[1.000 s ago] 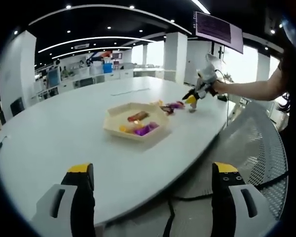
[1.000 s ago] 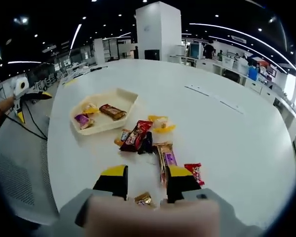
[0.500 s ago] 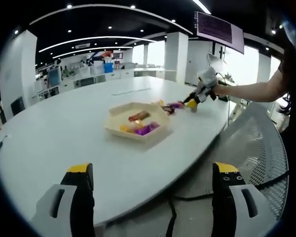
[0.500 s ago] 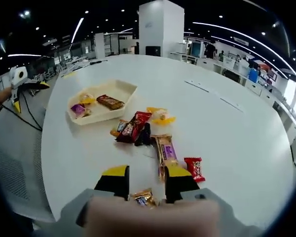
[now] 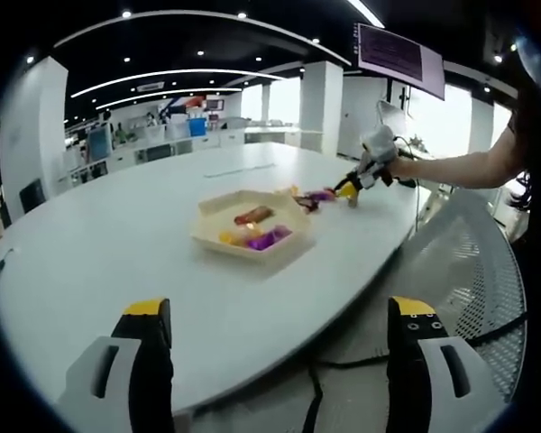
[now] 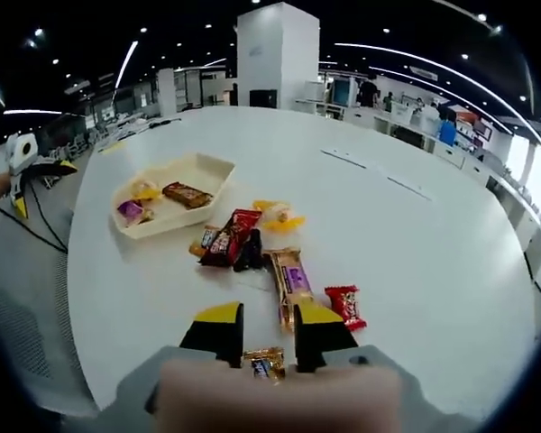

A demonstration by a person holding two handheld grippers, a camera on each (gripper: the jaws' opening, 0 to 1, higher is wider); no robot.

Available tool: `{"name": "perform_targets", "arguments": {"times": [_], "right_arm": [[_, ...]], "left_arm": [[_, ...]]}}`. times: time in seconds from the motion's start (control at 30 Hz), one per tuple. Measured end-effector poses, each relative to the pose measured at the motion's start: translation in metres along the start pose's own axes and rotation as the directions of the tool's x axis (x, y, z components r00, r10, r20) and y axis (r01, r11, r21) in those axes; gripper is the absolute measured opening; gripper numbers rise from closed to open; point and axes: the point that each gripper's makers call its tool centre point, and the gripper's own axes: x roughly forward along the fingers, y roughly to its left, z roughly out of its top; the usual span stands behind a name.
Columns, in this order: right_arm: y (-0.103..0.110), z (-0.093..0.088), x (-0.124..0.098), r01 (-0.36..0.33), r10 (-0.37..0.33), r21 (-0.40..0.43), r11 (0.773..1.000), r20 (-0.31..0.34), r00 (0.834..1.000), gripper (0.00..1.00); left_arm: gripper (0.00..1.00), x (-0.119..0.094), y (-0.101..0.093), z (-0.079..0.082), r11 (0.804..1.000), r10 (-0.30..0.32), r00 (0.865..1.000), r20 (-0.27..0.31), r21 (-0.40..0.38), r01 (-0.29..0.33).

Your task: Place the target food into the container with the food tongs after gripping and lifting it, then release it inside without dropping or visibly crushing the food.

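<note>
Lifted a bit higher now, my right gripper point(image 6: 269, 332) has the small gold candy point(image 6: 265, 363) up off the tabletop point(image 6: 433, 234), and the pile of sweets point(image 6: 252, 248) has slid farther away in the right gripper view. The jaws are pinched nearly closed on the candy, with just its wrapper between them. My left gripper point(image 5: 279, 347) has not moved; its jaws stand wide apart, hold nothing, and hang off the near edge of the tabletop.

I think the step in hand is to carry the candy to the tray point(image 6: 212, 169). The tray sits past the pile of sweets, up and to the left in the right gripper view. To do it well, I should keep the squeeze soft and even, so the candy does not slip out or get squashed. I should go over the pile, not through it, then go low inside the tray before I let go.

The candy is small, shiny and gold, with a dark label in the middle. It looks whole, not crushed. The tray already has a few sweets in it.
</note>
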Motion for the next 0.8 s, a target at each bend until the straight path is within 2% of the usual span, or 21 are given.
{"name": "perform_targets", "arguments": {"times": [0.17,0.27,0.8], "right_arm": [[0.002,0.004,-0.005,-0.012,0.012,0.024,1.0,-0.005,1.0,0.21],[0.005,0.012,-0.008,-0.01,0.01,0.006,1.0,-0.012,1.0,0.21],[0.005,0.068,-0.021,-0.01,0.009,0.006,1.0,0.055,0.998,0.21]], "left_arm": [[0.96,0.0,-0.001,0.0,1.0,-0.004,1.0,-0.002,-0.002,0.004],[0.96,0.0,0.0,0.0,1.0,-0.006,1.0,-0.002,-0.005,0.006],[0.96,0.0,0.003,-0.001,1.0,0.003,1.0,-0.003,-0.005,-0.003]]}}
